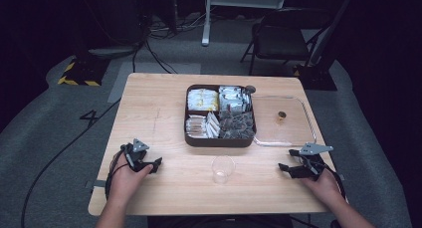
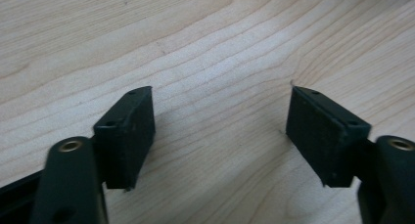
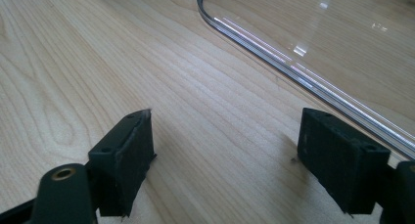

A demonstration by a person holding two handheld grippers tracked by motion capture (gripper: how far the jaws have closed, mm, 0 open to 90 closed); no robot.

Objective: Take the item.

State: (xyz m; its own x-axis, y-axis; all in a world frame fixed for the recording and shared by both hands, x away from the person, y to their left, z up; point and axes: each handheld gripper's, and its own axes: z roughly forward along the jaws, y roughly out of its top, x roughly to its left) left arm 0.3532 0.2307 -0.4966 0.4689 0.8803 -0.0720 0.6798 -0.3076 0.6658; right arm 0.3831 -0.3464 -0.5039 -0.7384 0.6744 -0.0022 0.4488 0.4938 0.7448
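Presently both my grippers rest on the near table (image 1: 164, 188), jaws spread wide and empty: left gripper (image 1: 155, 165), right gripper (image 1: 283, 167). The clear cup (image 1: 222, 169) stands between them; I judge a square, gentle approach avoids tipping it.

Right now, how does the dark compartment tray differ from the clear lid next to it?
The dark compartment tray is opaque and brown with four sections packed with sachets; the clear lid is see-through, with the table's wood grain showing through it. The tray is full, while the lid carries only a small knob near its middle. The tray sits at the table's centre; the lid lies at its right side. Both are rounded-corner shapes of similar footprint, flat on the table.
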